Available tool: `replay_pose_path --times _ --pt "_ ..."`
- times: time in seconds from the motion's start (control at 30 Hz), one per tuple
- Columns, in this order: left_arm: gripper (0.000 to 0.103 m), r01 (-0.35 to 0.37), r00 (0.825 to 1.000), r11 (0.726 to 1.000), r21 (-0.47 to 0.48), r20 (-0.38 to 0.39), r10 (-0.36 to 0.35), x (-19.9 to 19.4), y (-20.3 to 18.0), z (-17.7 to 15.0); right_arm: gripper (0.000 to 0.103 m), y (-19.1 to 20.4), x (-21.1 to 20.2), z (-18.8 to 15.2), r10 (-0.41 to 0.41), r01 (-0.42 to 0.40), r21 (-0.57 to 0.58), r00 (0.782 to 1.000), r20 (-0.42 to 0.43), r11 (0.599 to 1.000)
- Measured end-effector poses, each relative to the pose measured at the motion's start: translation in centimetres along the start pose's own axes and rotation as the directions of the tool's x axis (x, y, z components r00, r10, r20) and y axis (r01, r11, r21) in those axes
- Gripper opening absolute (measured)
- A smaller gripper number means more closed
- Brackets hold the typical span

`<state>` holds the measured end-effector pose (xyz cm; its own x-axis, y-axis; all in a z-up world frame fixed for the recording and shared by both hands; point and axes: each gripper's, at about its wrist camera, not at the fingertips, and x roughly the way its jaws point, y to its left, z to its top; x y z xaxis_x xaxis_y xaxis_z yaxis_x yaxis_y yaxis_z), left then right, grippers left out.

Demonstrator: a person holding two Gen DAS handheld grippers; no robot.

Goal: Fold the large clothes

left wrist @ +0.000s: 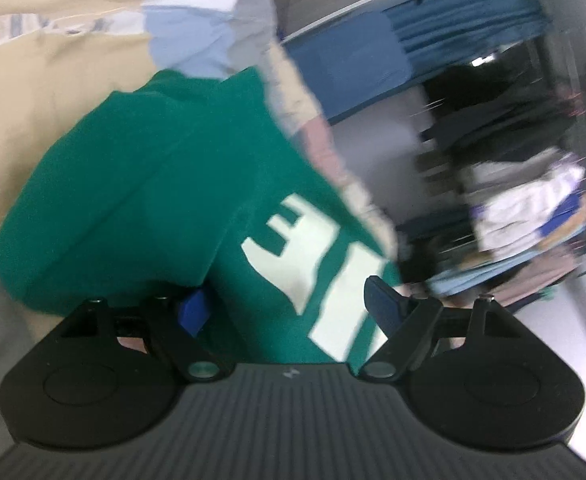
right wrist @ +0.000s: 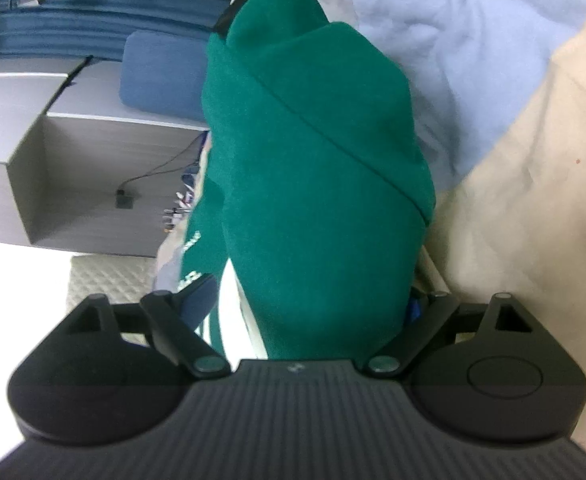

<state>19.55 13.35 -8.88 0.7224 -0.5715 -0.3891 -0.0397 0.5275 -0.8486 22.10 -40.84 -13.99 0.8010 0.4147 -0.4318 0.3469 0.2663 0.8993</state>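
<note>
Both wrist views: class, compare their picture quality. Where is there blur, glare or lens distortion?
Left wrist view: motion blur smears the shelves and the green garment; only the left gripper is sharp. Right wrist view: steadier, the garment only slightly soft, with blown-out white glare at lower left. Both: fisheye bending and dark corners.

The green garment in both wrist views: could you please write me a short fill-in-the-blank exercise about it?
1. The garment between the right gripper jaws is ___ in colour.
2. In the left wrist view, the large block print on the garment is ___.
3. The left gripper has finger pads coloured ___.
4. The bed sheet under the garment is ___.

Missing words: green; white; blue; beige
</note>
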Motion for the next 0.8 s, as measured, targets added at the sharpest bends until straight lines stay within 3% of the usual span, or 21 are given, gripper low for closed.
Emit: replay_pose_path --times 0.1,0.17,0.23,0.27,0.37,0.53,0.6,0.73,0.8 --pt "0.061 0.042 0.999 0.999 0.016 0.013 -0.042 -0.9 -0.8 0.7 0.091 0.2 -0.2 0.1 0.021 -0.021 0.005 1.0 -0.005 1.0" --pt "0.037 0.061 0.997 0.997 0.04 0.033 -0.062 -1.2 -1.4 1.4 0.091 0.4 -0.5 0.2 0.045 -0.045 0.014 0.999 -0.008 0.999" --pt "0.023 0.066 0.996 0.996 0.068 0.053 -0.069 -1.0 -1.7 1.9 0.091 0.2 -0.8 0.4 0.073 -0.073 0.028 0.997 -0.01 0.997" --pt "0.022 0.061 0.996 0.995 0.079 0.054 -0.066 -0.8 -1.8 2.3 0.091 0.2 -0.9 0.5 0.087 -0.087 0.032 0.996 -0.009 0.996" --pt "0.022 0.02 0.999 0.995 0.099 0.047 -0.025 0.6 -1.3 2.6 0.091 0.2 -1.0 0.7 0.106 -0.106 0.033 0.994 -0.004 0.994" --pt "0.023 -0.055 0.998 0.998 0.043 0.022 0.054 2.4 0.8 2.2 0.091 -0.2 -0.9 0.4 0.084 -0.083 0.027 0.996 -0.002 0.996" --pt "0.032 -0.071 0.997 0.997 0.033 0.019 0.07 2.5 1.1 2.0 0.091 -0.3 -0.8 0.5 0.072 -0.072 0.036 0.997 0.001 0.997" --pt "0.065 -0.106 0.994 0.994 -0.004 0.0 0.106 2.4 1.7 1.6 0.091 -1.0 -1.1 0.5 0.045 -0.045 0.037 0.999 0.009 0.998" --pt "0.074 -0.114 0.993 0.993 -0.025 -0.013 0.113 2.3 2.0 1.2 0.091 -1.1 -1.1 0.5 0.019 -0.019 0.032 1.0 0.016 0.999"
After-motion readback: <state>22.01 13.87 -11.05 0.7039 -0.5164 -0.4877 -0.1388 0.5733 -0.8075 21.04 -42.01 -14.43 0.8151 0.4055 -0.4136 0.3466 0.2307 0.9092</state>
